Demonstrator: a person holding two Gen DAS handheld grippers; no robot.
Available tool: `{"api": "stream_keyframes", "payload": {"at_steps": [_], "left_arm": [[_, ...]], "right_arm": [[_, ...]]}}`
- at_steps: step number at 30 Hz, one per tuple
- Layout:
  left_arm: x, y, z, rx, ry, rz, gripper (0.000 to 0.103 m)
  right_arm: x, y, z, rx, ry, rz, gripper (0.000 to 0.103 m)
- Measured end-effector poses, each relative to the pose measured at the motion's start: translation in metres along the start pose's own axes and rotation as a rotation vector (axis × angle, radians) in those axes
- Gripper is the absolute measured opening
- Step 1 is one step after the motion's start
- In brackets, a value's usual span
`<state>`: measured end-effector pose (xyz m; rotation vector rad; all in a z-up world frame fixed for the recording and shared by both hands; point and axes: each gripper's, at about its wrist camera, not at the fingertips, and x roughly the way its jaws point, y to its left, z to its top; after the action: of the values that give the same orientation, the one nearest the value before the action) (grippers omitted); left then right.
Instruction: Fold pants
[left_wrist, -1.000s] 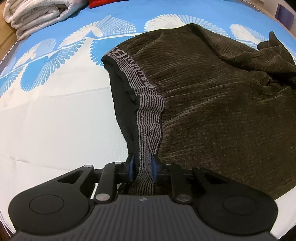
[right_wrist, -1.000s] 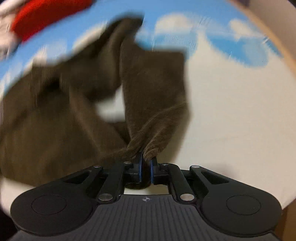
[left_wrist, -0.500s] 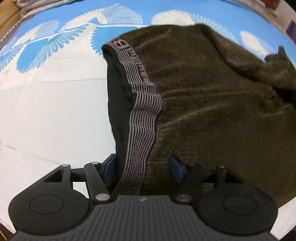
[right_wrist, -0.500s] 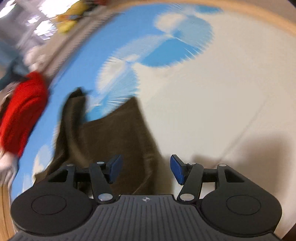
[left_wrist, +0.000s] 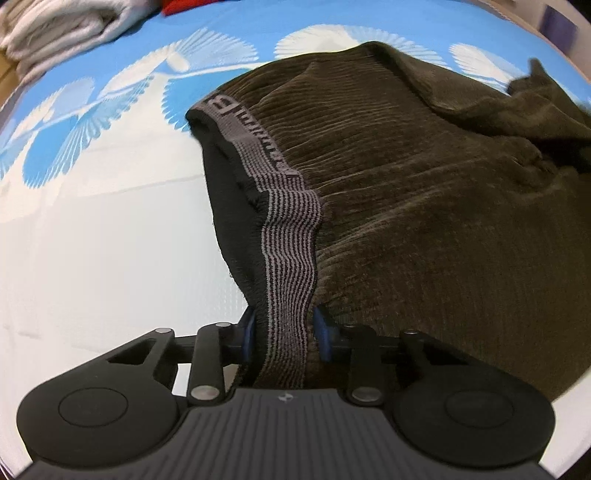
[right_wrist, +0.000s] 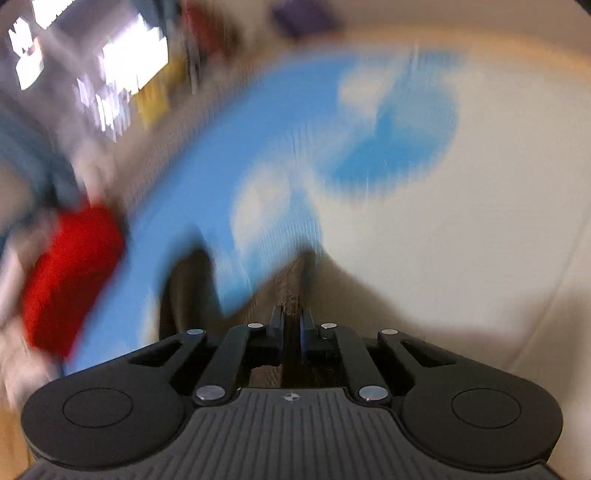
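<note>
Dark brown ribbed pants (left_wrist: 424, 206) lie spread over the bed, their grey striped waistband (left_wrist: 291, 236) running down toward me. My left gripper (left_wrist: 284, 332) points steeply down at the near end of that waistband; its jaws are closing and the blue pads press the bunched band from both sides. In the blurred right wrist view, my right gripper (right_wrist: 291, 325) is shut on a peak of the brown pants cloth (right_wrist: 295, 284), which rises from the sheet into the pads. The rest of the pants is hidden below that gripper.
The bed sheet (left_wrist: 92, 258) is white near me and blue with white fan prints farther off. A folded white blanket (left_wrist: 62, 29) lies at the far left corner. A red garment (right_wrist: 70, 273) lies left of the right gripper. The wooden bed edge (right_wrist: 480, 40) curves behind.
Both grippers let go of the cloth, stood open half a second ago, and have closed on it again. The right gripper's view has rolled and swung across the bed; the left has hardly moved.
</note>
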<state>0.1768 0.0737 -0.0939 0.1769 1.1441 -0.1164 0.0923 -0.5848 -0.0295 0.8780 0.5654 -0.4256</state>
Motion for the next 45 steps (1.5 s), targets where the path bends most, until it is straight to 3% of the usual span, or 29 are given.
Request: {"api": "stream_keyframes", "payload": {"at_steps": [2,3,4,6,9,11,14,18,28,30,31,33,36,39,42,45], "left_arm": [[-0.003,-0.002,-0.006,0.062,-0.018,-0.003,0.035],[-0.005,-0.002,-0.010,0.092,-0.029,0.000,0.036],[-0.006,-0.002,-0.013,0.116,-0.033,0.009,0.036],[-0.007,0.000,-0.018,0.140,-0.024,0.025,0.035],[-0.009,0.009,-0.023,0.108,-0.004,0.016,0.035],[-0.009,0.011,-0.023,0.084,0.007,0.006,0.035],[-0.009,0.008,-0.018,0.076,0.010,0.015,0.036],[-0.010,0.006,-0.018,0.070,0.024,0.012,0.036],[-0.010,0.009,-0.014,0.081,0.055,-0.002,0.035],[-0.011,0.010,-0.011,0.082,0.058,0.012,0.025],[-0.011,0.010,-0.010,0.082,0.057,0.013,0.025],[-0.011,0.010,-0.007,0.085,0.054,0.007,0.029],[-0.014,0.006,-0.007,0.116,0.048,0.012,0.035],[-0.018,0.002,-0.003,0.128,0.020,0.045,0.045],[-0.026,-0.002,0.004,0.101,-0.031,0.048,0.049],[-0.034,-0.003,0.014,0.059,-0.083,0.037,0.051]], "right_arm": [[-0.037,-0.009,0.006,0.014,-0.146,-0.134,0.007],[-0.048,-0.019,0.003,0.025,-0.157,-0.241,0.007],[-0.051,-0.033,-0.003,0.034,-0.113,-0.354,0.007],[-0.044,-0.072,-0.020,0.099,0.059,-0.513,0.007],[-0.040,-0.126,-0.040,0.279,0.224,-0.595,0.009],[-0.037,-0.138,-0.043,0.282,0.261,-0.558,0.013],[-0.038,-0.135,-0.039,0.182,0.280,-0.500,0.015],[-0.033,-0.124,-0.043,0.079,0.297,-0.548,0.013],[-0.032,-0.112,-0.048,-0.010,0.330,-0.643,0.012],[-0.035,-0.113,-0.046,0.012,0.304,-0.625,0.012],[-0.037,-0.112,-0.045,0.005,0.297,-0.615,0.012],[-0.038,-0.107,-0.046,-0.041,0.298,-0.610,0.013],[-0.042,-0.099,-0.048,-0.108,0.311,-0.634,0.023],[-0.054,-0.088,-0.047,-0.119,0.257,-0.671,0.028],[-0.078,-0.064,-0.042,-0.151,0.122,-0.689,0.028],[-0.098,-0.027,-0.038,-0.208,-0.029,-0.570,0.028]]}}
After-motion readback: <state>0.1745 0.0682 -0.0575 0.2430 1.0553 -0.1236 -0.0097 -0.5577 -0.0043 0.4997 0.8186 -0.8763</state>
